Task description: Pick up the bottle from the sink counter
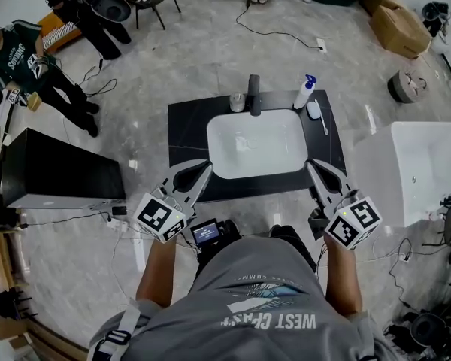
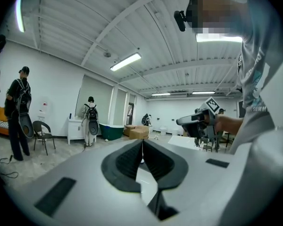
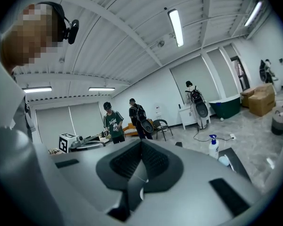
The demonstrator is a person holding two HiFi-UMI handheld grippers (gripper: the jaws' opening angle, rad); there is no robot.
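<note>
Black counter (image 1: 186,126) held the bottle (image 1: 305,92) upright at its far right, behind the white basin (image 1: 257,143). The left gripper (image 1: 201,168) and right gripper (image 1: 314,166) hovered over the near edge, well apart from the bottle. Each had its jaws pressed together with nothing between them.

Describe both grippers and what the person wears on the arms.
The left gripper and right gripper match: light grey wedge-shaped bodies that taper to black ribbed jaws. Each carries a white cube with black square markers. The person wears a grey short-sleeved T-shirt with white print.
</note>
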